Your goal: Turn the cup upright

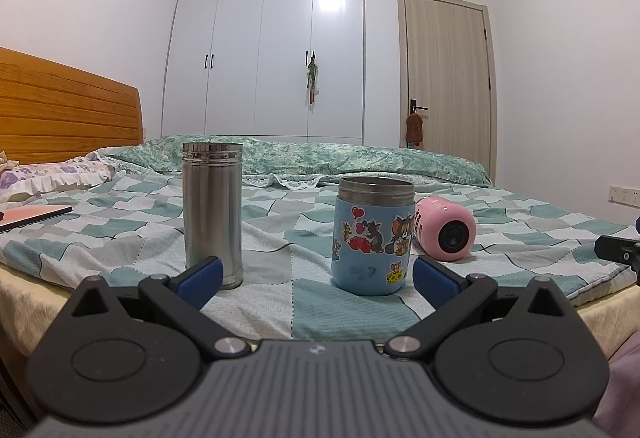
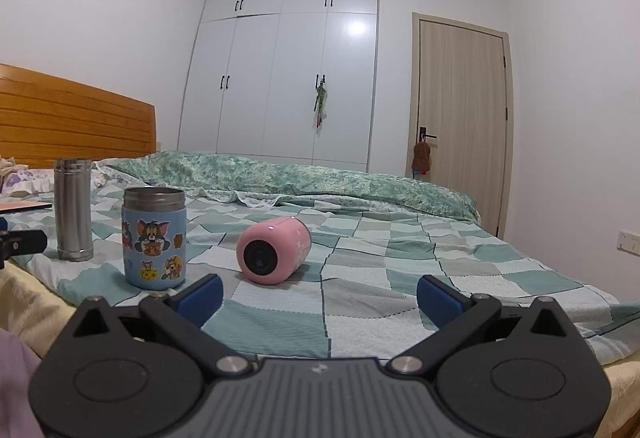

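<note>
Both the left tongs (image 1: 316, 280) and right tongs (image 2: 320, 296) hang released at the bed's (image 2: 460, 278) near edge, while the pink cup (image 2: 273, 252) lies on its side just right of the upright blue cartoon cup (image 2: 154, 244), with open checked blanket to its right.

Both grippers, left gripper (image 1: 316, 280) and right gripper (image 2: 320, 292): black linkage arms, blue finger pads (image 2: 202, 296), silver pivot screws, ribbed grey housing.
</note>
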Motion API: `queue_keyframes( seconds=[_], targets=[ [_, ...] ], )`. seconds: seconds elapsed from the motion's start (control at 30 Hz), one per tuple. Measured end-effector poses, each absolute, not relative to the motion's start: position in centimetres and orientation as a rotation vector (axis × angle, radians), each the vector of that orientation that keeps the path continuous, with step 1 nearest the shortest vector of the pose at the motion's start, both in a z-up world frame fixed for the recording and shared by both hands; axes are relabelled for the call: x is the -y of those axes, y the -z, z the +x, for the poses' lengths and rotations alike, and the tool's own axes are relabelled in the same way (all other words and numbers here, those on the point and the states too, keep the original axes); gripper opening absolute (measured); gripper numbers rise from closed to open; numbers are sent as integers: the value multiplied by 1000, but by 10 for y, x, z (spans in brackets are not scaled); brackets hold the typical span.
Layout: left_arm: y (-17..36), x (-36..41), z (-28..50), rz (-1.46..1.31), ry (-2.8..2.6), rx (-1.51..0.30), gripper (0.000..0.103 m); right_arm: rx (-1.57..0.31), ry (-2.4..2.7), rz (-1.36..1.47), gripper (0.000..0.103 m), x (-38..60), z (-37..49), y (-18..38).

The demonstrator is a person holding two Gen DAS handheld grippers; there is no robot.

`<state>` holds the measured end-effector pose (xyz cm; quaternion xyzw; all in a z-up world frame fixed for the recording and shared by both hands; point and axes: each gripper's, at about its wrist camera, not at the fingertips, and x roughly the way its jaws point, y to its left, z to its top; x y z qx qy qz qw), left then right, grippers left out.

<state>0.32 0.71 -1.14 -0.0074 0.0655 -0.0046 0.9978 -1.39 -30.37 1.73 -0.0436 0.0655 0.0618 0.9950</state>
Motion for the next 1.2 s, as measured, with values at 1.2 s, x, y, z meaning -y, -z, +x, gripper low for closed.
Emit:
queue_keyframes(
  seconds=[1.2],
  targets=[
    [10,-5,1,-11,18,-122,103,-131,-123,-89,103,303,-14,-17]
  ],
)
